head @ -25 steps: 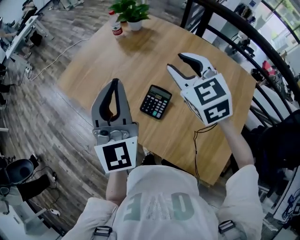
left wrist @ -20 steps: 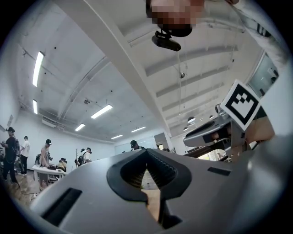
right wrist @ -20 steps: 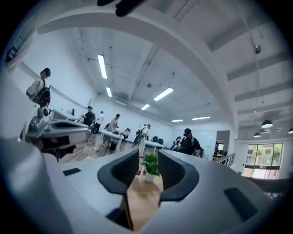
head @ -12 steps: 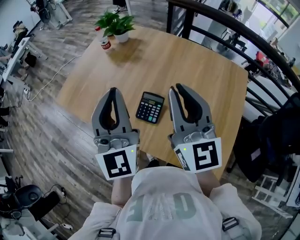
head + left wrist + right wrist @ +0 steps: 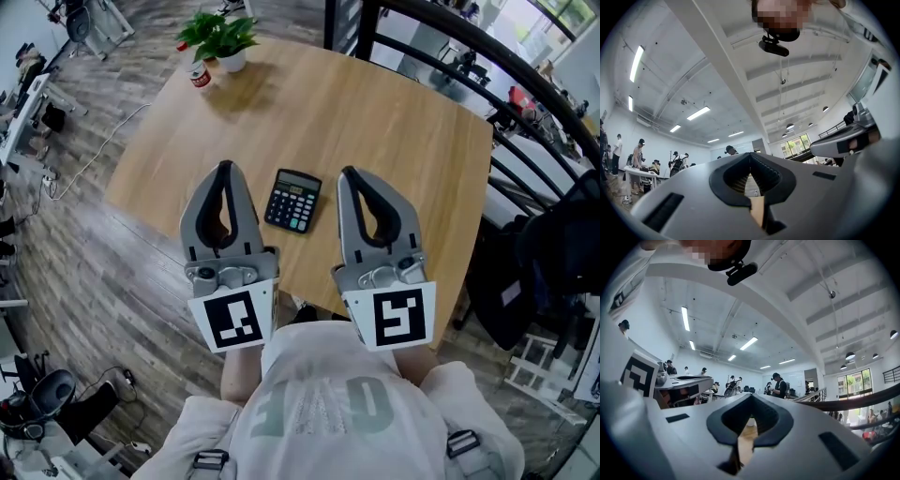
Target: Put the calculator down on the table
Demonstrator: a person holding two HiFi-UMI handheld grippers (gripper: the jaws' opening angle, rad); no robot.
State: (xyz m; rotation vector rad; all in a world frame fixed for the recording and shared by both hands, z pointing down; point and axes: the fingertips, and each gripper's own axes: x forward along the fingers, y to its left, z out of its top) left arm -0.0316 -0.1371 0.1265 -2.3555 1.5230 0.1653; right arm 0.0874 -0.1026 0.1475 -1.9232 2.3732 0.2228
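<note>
A black calculator (image 5: 292, 200) lies flat on the round wooden table (image 5: 375, 122), near its front edge. Neither gripper touches it. My left gripper (image 5: 223, 169) is held up just left of the calculator and my right gripper (image 5: 350, 174) just right of it, side by side, both raised above the table. The jaws of each are shut with nothing between them. The left gripper view shows the left gripper (image 5: 750, 157) closed against the ceiling, and the right gripper view shows the right gripper (image 5: 751, 397) closed the same way. The calculator is out of both gripper views.
A potted plant (image 5: 225, 39) and a red can (image 5: 199, 77) stand at the table's far left edge. A dark curved railing (image 5: 525, 84) runs along the right. Wood floor with cables lies to the left. Several people stand far across the hall.
The right gripper, open beside the calculator a second ago, drew back toward me, turned upright and shut. The left gripper barely shifted. The calculator stays on the table.
</note>
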